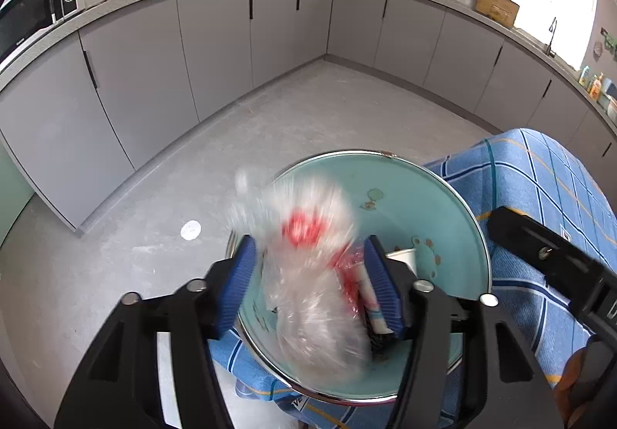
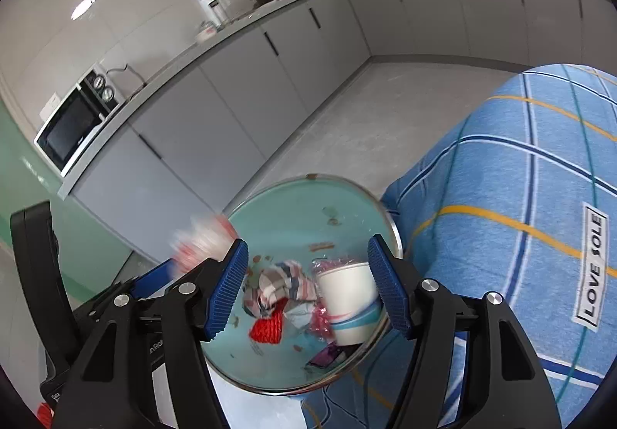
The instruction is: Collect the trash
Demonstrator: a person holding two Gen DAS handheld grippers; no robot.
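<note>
I stand in a kitchen with grey cabinets (image 1: 216,43), a grey floor (image 1: 308,113) and one microwave (image 2: 73,128). One round teal basin (image 1: 424,197) sits beside a blue checked cloth (image 2: 520,178). My left gripper (image 1: 310,290) is half open; one blurred plastic bag (image 1: 308,255) is between its fingers, and I cannot tell if they touch it. My right gripper (image 2: 308,286) is half open and holds nothing. One paper cup (image 2: 347,294) and crumpled wrappers (image 2: 277,286) lie in the basin.

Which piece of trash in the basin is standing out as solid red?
The red net, beside the striped cloth. The paper cup is white and the wrapper purple.
</note>
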